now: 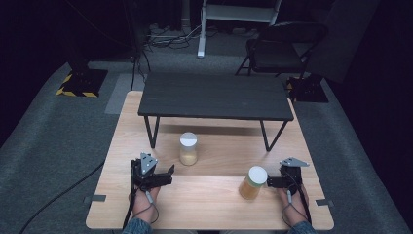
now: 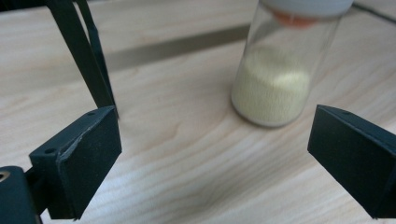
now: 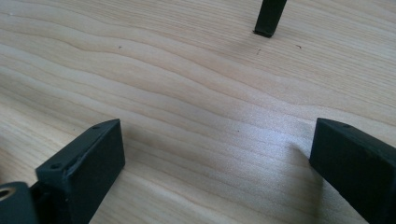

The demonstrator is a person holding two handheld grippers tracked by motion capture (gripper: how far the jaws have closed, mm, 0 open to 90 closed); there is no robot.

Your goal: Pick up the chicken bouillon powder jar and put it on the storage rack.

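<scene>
Two white-lidded glass jars stand on the wooden table (image 1: 209, 204). The jar with pale yellow grains (image 1: 188, 148) stands in front of the black stand; in the left gripper view this pale jar (image 2: 273, 84) is ahead and right of centre. The jar with amber contents (image 1: 253, 183) stands close to the left of my right gripper (image 1: 282, 177). My left gripper (image 1: 163, 173) is open, short of the pale jar and to its left, with its jaws wide apart (image 2: 212, 140). My right gripper (image 3: 217, 144) is open over bare wood.
A low black stand (image 1: 214, 95) spans the far half of the table; one leg (image 2: 84, 56) rises just left of my left jaws, and another leg's foot (image 3: 270, 16) is ahead of my right jaws. A folding chair (image 1: 280, 48) and cables lie beyond.
</scene>
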